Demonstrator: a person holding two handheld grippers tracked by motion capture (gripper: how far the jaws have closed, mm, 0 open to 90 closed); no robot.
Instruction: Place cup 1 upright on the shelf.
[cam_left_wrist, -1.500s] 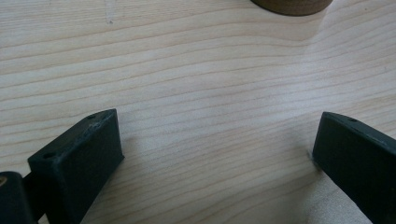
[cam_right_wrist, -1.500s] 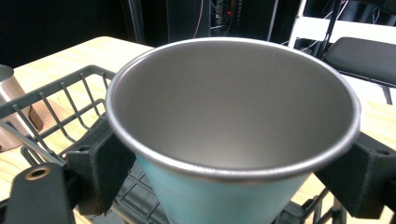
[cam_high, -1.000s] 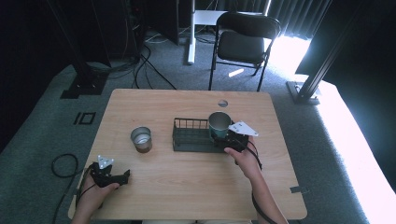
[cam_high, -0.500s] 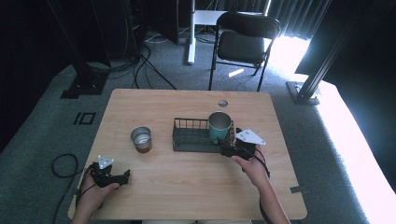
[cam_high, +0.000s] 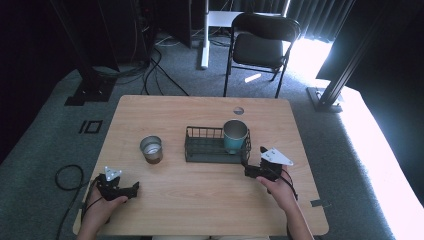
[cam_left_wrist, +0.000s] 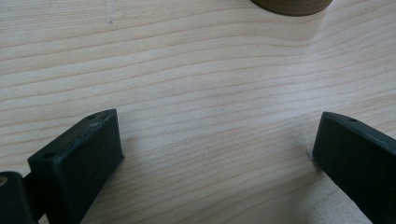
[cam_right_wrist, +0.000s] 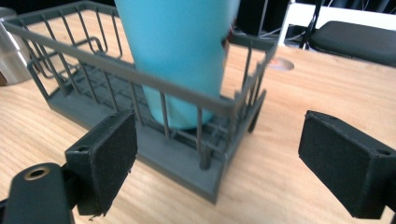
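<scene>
A teal cup stands upright in the right end of a dark wire basket at the table's middle. My right gripper is open, just off the basket's front right corner, with nothing between its jaws. Left of the basket stands a metal cup with a brown base. My left gripper rests open on the wood near the front left corner, holding nothing; the metal cup's base is ahead of it.
The wooden table has a round cable hole near its far edge. A black folding chair stands beyond the table. Cables lie on the floor at the left.
My right gripper has let go of the teal cup and drawn back toward the table's front, away from the basket. The cup stays standing in the basket. The left gripper has not moved.
</scene>
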